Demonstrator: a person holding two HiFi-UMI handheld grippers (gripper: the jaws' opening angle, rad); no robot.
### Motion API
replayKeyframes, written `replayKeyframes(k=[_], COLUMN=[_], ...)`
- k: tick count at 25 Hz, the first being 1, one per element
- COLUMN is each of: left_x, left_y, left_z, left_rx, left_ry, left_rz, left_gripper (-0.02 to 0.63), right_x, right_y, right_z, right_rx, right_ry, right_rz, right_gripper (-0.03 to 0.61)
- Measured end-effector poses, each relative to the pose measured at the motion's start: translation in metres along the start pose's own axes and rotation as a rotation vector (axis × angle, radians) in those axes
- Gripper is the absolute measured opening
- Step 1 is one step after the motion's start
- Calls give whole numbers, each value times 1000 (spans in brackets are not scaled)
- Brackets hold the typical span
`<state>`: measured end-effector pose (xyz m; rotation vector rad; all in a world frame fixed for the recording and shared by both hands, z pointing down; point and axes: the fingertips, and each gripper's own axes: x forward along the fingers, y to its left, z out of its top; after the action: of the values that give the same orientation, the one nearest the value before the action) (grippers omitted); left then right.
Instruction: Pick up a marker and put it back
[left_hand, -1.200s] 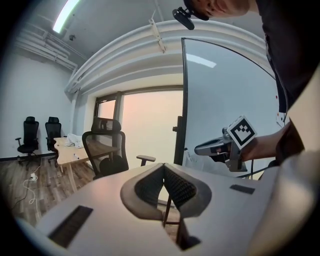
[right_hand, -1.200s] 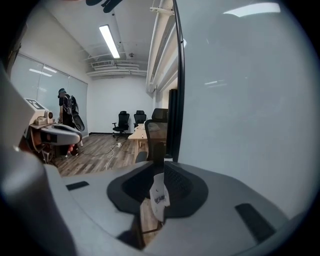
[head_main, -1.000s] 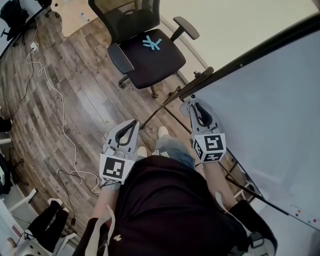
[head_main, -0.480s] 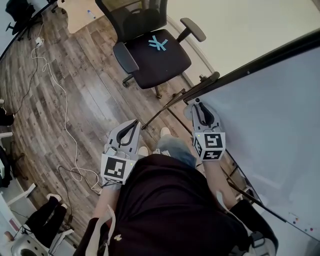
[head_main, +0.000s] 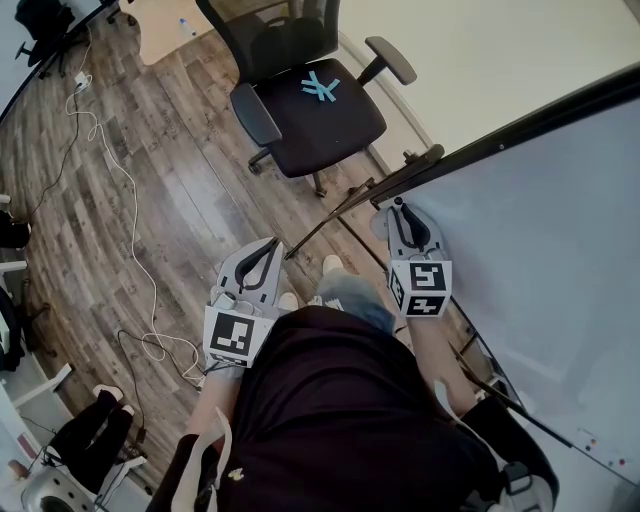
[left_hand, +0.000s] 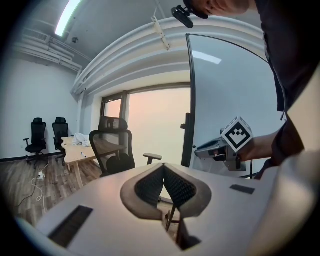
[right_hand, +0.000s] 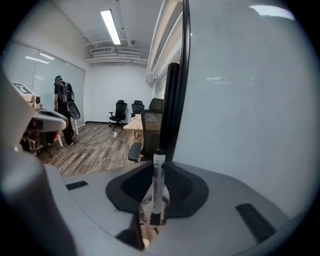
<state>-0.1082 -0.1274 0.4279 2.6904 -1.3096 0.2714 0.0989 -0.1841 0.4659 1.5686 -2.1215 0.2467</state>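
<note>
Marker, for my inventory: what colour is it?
White marker with black cap; clearest in right gripper view.

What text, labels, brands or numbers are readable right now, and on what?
No readable words or numbers anywhere.
On the chair: a blue crossed-stroke logo on the seat, no letters.
On the marker in the right gripper: any print is too small to read.
On the cubes: black-and-white square patterns, not text.
</note>
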Motion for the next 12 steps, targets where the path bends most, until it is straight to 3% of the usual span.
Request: replayKeyframes(k=[12], left_x=[5], left_y=[-1], left_z=[2], left_rx=[21], left_ry=[-21], left_rz=[-9], left_gripper=[9], right_x=[-5], right_y=[-5], right_z=[0], right_rx=[34], right_ry=[-16], right_rz=[9], right_gripper=[80])
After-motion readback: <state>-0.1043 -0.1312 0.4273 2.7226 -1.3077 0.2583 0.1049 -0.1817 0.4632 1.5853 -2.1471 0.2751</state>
